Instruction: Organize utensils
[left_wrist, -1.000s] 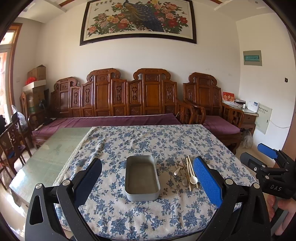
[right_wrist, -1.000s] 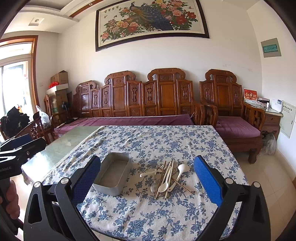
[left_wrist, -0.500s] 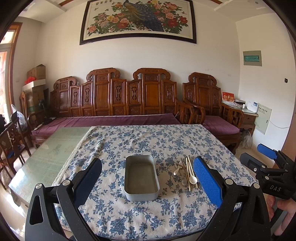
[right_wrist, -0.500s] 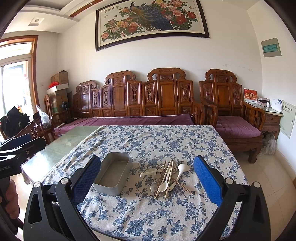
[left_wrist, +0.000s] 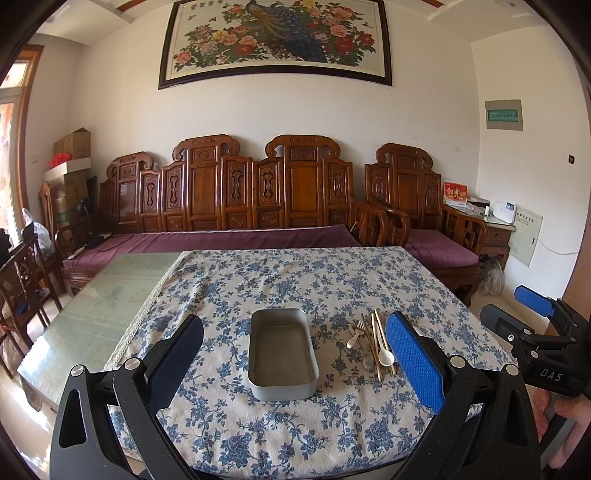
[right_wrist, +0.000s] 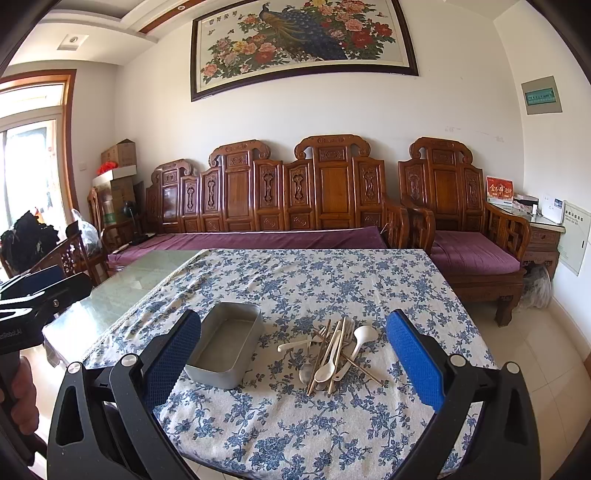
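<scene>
While spread wide and empty above the near edge of the tablecloth (left_wrist: 280, 435), left gripper (left_wrist: 293, 363) and right gripper (right_wrist: 293, 363) both aimed toward the metal tray (left_wrist: 282, 354). Just right of the tray, apart from it: heap of utensils (right_wrist: 334, 354), made up of chopsticks (right_wrist: 323, 356), white spoons (right_wrist: 325, 371) and a fork, too tangled to count. Long axes mostly running away from the near edge, parallel to the tray's long side; one white handle crosswise, pointing at the tray. Beyond the tray, bare cloth, then a carved wooden bench (left_wrist: 236, 192).
</scene>
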